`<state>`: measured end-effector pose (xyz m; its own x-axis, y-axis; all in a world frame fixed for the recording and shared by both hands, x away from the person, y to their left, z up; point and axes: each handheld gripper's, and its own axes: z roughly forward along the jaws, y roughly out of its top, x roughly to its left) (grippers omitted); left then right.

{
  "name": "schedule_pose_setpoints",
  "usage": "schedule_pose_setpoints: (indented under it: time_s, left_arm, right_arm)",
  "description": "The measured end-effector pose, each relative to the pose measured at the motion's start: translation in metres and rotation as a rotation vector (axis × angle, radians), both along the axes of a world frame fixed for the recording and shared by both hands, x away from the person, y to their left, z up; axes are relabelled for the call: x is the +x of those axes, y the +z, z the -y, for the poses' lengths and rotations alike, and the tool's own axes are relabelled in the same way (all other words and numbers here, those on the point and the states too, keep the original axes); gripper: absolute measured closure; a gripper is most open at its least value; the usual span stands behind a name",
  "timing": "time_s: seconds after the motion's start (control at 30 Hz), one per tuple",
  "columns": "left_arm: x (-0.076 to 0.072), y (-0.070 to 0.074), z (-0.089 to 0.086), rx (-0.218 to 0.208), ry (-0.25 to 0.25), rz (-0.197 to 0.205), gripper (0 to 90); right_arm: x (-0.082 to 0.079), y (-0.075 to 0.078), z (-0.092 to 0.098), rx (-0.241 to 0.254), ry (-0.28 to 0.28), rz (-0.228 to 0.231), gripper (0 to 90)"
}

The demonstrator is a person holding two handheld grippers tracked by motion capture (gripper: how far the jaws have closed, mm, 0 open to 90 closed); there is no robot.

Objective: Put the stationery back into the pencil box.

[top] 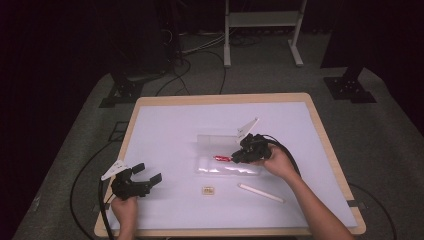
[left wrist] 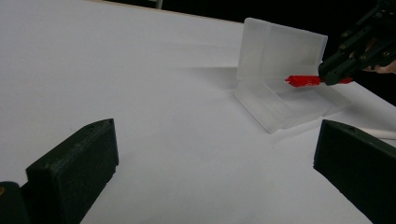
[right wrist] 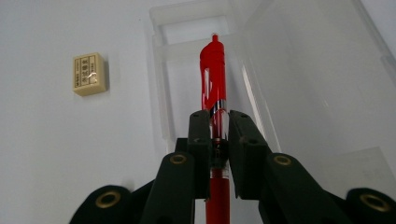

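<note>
A red pen (right wrist: pixel 213 79) is clamped between the jaws of my right gripper (right wrist: pixel 218 122), which is shut on it. The pen (top: pixel 222 158) points left over a clear plastic case (top: pixel 227 167) lying open in the middle of the table, its lid (left wrist: pixel 278 51) standing upright. In the left gripper view the red pen (left wrist: pixel 303 80) hovers just above the case's tray (left wrist: pixel 280 109). My left gripper (top: pixel 148 173) rests near the table's front left, jaws wide apart with nothing between them.
A small beige eraser (top: pixel 208 190) lies in front of the case; in the right gripper view the eraser (right wrist: pixel 88 73) sits left of the case. A white stick-like pen (top: pixel 261 193) lies to the right of it. The white table (top: pixel 165 125) has bare room at left and back.
</note>
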<state>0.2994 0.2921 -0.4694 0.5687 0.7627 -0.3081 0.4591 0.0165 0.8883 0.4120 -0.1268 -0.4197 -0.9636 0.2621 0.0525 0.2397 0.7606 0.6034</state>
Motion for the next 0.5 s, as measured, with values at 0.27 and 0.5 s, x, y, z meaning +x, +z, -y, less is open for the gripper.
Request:
schedule_pose_setpoints:
  time_s: [0.27,0.5]
  left_arm:
    - [0.0,0.0,0.0,0.0,0.0,-0.001,0.0]
    - [0.0,0.0,0.0,0.0,-0.001,0.001,0.0]
  right_arm:
    - [0.005,-0.011,-0.005,-0.011,0.003,-0.024,78.8]
    - [0.009,-0.021,-0.008,-0.029,0.002,-0.045,78.8]
